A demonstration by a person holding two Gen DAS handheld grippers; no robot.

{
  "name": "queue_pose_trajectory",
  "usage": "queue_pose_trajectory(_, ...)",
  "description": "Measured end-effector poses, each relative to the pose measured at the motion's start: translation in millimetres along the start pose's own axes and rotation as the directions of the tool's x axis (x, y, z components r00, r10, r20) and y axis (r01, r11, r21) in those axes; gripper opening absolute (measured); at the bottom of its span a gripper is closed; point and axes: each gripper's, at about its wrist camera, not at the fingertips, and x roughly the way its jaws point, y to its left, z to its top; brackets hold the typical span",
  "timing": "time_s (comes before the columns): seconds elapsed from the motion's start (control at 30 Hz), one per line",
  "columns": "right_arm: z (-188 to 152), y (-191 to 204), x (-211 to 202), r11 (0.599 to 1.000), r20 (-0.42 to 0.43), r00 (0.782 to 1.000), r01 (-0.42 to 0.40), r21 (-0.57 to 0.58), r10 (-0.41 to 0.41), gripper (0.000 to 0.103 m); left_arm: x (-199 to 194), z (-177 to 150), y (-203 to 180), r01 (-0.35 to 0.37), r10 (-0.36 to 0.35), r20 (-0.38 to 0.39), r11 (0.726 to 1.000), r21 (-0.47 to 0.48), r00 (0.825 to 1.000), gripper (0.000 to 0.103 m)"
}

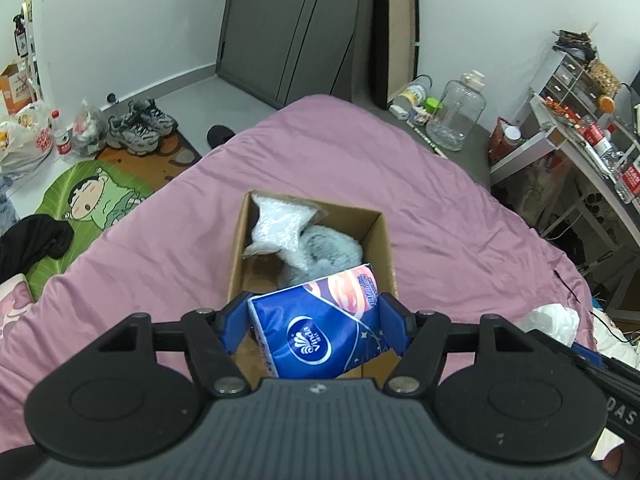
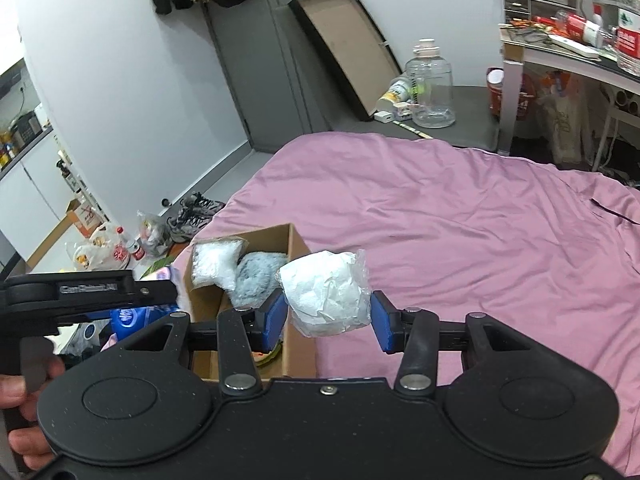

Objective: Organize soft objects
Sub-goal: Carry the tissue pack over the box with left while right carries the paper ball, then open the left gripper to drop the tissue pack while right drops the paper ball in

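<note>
An open cardboard box stands on the pink bedsheet. Inside lie a white bubble-wrap bag and a grey fluffy item. My left gripper is shut on a blue Vinda tissue pack, held over the box's near end. In the right wrist view the box is at lower left with the bubble-wrap bag and the fluffy item in it. My right gripper is shut on a white paper roll in clear wrap, just right of the box.
The bed edge falls to the floor on the left, with a cartoon mat, sneakers and bags. A big clear jug stands beyond the bed. A cluttered desk is at right. White cloth lies on the bed.
</note>
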Motion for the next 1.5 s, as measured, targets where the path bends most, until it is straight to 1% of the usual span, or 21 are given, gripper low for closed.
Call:
queue_pose_trajectory(0.33, -5.8, 30.2, 25.1, 0.998, -0.047, 0.998, -0.051, -0.033, 0.049, 0.045, 35.5, -5.1, 18.2, -0.014, 0.012, -0.075, 1.000, -0.028, 0.997, 0.067)
queue_pose_trajectory(0.5, -9.0, 44.4, 42.8, 0.996, -0.085, 0.994, -0.073, -0.047, 0.069, 0.045, 48.7, -4.2, 31.0, -0.046, 0.040, -0.123, 0.998, -0.050, 0.992, 0.070)
queue_pose_trajectory(0.63, -10.2, 52.4, 52.8, 0.995, -0.106, 0.991, -0.083, -0.056, 0.077, 0.045, 53.4, -1.4, 42.0, -0.049, 0.036, -0.151, 0.995, -0.085, 0.988, 0.071)
queue_pose_trajectory(0.87, -14.5, 60.7, 61.3, 0.994, -0.132, 0.988, -0.091, -0.068, 0.081, 0.045, 52.2, 2.4, 47.7, -0.049, 0.033, -0.144, 0.993, -0.105, 0.989, 0.072)
queue_pose_trajectory(0.97, -16.2, 64.2, 63.5, 0.993, -0.142, 0.986, -0.098, -0.072, 0.087, 0.045, 51.3, 1.7, 45.4, -0.045, 0.031, -0.140, 0.995, -0.095, 0.990, 0.072)
queue_pose_trajectory(1.13, -16.7, 67.4, 62.8, 0.992, -0.147, 0.984, -0.108, -0.068, 0.097, 0.048, 49.2, 1.5, 39.2, -0.052, 0.043, -0.139, 0.997, -0.061, 0.989, 0.072)
queue_pose_trajectory(1.2, -13.7, 64.5, 58.3, 0.993, -0.130, 0.987, -0.100, -0.064, 0.091, 0.055, 45.6, 2.4, 36.8, -0.052, 0.044, -0.131, 0.997, -0.053, 0.990, 0.072)
queue_pose_trajectory(1.27, -10.8, 59.5, 52.4, 0.994, -0.111, 0.990, -0.095, -0.053, 0.088, 0.059, 40.9, 2.9, 33.1, -0.053, 0.047, -0.129, 0.998, -0.046, 0.990, 0.080)
queue_pose_trajectory(1.5, -4.3, 41.3, 32.7, 0.996, -0.062, 0.994, -0.091, -0.018, 0.090, 0.063, 18.6, 0.9, 18.7, -0.046, 0.044, -0.097, 0.999, -0.013, 0.994, 0.083)
